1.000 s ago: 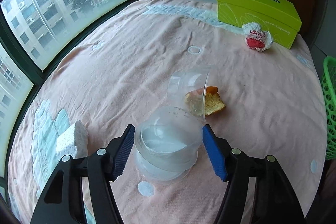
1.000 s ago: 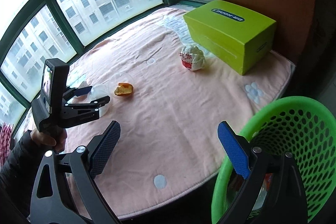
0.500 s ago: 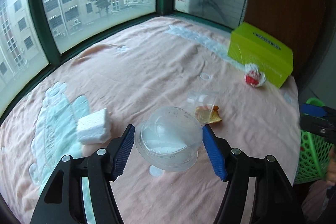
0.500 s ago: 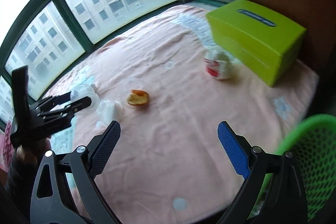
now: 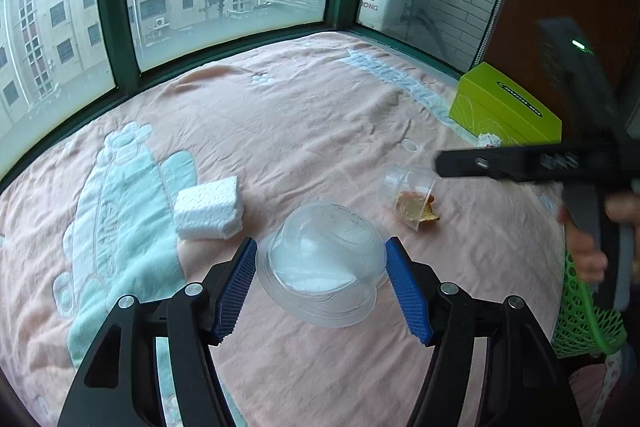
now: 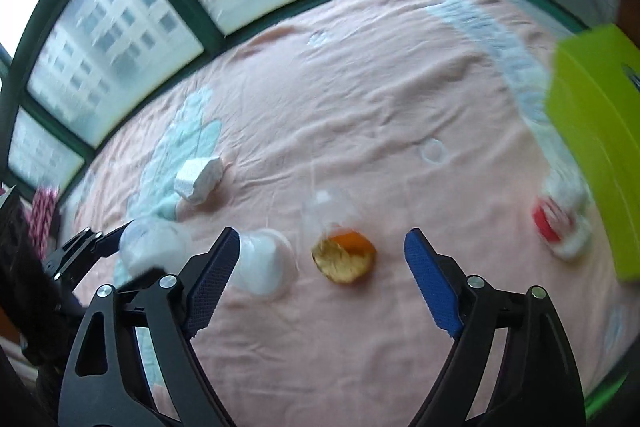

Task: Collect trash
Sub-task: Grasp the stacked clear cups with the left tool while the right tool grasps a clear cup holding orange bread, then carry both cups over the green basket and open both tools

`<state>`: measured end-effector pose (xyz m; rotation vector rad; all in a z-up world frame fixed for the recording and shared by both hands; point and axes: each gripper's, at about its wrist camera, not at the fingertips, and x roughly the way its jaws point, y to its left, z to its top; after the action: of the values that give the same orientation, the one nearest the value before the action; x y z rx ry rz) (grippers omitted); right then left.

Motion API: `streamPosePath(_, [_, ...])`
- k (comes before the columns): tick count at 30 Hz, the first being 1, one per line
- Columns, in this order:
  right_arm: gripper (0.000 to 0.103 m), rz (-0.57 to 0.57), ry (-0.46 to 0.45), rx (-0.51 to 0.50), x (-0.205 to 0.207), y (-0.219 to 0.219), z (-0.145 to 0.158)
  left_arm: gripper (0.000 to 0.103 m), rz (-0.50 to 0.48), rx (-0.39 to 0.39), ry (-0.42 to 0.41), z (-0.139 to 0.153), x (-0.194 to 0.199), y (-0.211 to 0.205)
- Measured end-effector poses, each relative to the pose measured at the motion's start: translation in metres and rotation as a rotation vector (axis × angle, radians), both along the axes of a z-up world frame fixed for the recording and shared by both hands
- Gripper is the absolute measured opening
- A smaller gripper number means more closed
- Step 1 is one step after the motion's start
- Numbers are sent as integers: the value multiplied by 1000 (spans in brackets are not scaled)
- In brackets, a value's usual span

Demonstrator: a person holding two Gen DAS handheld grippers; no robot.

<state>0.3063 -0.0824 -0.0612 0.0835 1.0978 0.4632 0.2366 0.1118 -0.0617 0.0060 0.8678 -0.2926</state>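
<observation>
One clear cup [image 5: 320,259] clamped in left hand-held gripper [image 5: 320,279].

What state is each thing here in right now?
Left gripper: shut on a clear plastic bowl, held off the cloth.
Right gripper: open, jaws closing, nothing between them.
Clear cup: tipped on its side, orange peel at its mouth.
Foam block: lying flat.
Green box: closed.

Three clear cups [image 6: 264,263], one foam block [image 5: 208,207], one green box [image 5: 504,107].
</observation>
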Motion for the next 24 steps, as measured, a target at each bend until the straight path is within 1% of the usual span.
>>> streamPosePath(3, [82,89,57,-49,23,18,-10,63,15,-11,6,-2,-2,6])
streamPosePath(4, [81,102,69,-65,27,22,-14,63,20,-14,8,-3,-3,9])
streamPosePath(8, [74,170,139,-132,40,36,-32,63,31,-23,18,-6,-4,16])
streamPosePath(10, [72,201,148,-163,42,41,-37,63,35,-24,21,-7,-4,17])
streamPosePath(13, [64,224,145,-215,43,46,-41,63,38,-26,26,-9,-5,18])
streamPosePath(14, [58,227,139,-226,42,46,-41,63,39,-26,28,-9,-4,17])
streamPosePath(15, [53,228,133,-229,40,45,-40,63,42,-27,29,-9,-5,17])
streamPosePath(17, [50,218,131,-212,38,40,-38,63,44,-33,30,-9,-5,17])
streamPosePath(24, [50,221,130,-202,28,33,-32,63,42,-40,27,-6,-9,13])
